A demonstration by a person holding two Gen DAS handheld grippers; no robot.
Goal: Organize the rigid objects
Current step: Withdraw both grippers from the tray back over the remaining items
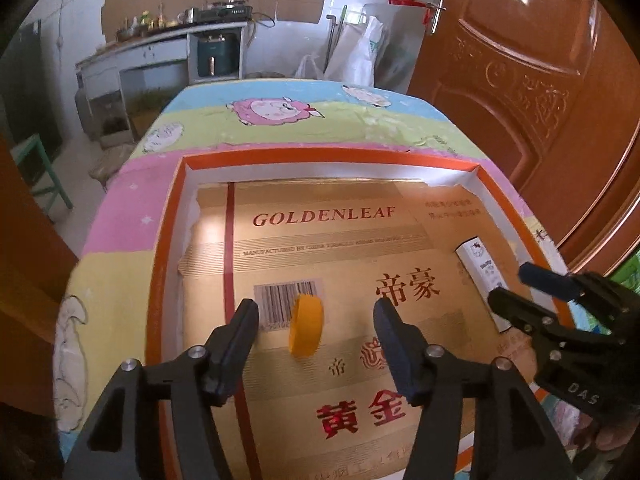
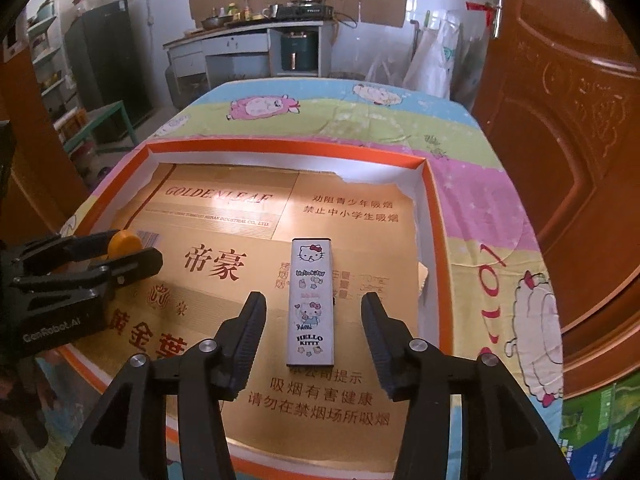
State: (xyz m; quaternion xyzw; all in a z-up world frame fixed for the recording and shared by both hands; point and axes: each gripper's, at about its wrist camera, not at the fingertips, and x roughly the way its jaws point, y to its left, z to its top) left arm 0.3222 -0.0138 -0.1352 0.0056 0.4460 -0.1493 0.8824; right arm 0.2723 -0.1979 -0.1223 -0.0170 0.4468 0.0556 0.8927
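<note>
We start with the table (image 2: 460,184), covered in a striped cloth printed with cartoon sheep, and on it the wide orange-rimmed tray (image 1: 328,157), lined with gold printed cardboard (image 1: 340,240). Both of the task's things sit inside that tray. On its right side the white cartoon-cat box (image 2: 311,300) lies flat on the cardboard, its long side running away from us; on the left the small yellow disc (image 1: 306,325) stands on its edge beside the barcode. Our right gripper (image 2: 312,330) has its jaws spread to either side of the box's near half, with a clear gap on each flank and neither pad touching it. Our left gripper (image 1: 316,330) is likewise spread wide, the disc between the fingers and free of both. So we judge that both things are set down in the tray and that the step in hand is letting go and clearing out. To do that well, we should draw each gripper back along its own line and upward, keeping the jaws wide, so no pad brushes what it straddles. The disc is the touchy one: on its edge it may roll or tip at the lightest nudge, so the left hand wants a straight, unhurried retreat with no sideways drift. The box lies stable and should forgive more, but a knock could skew it.
</note>
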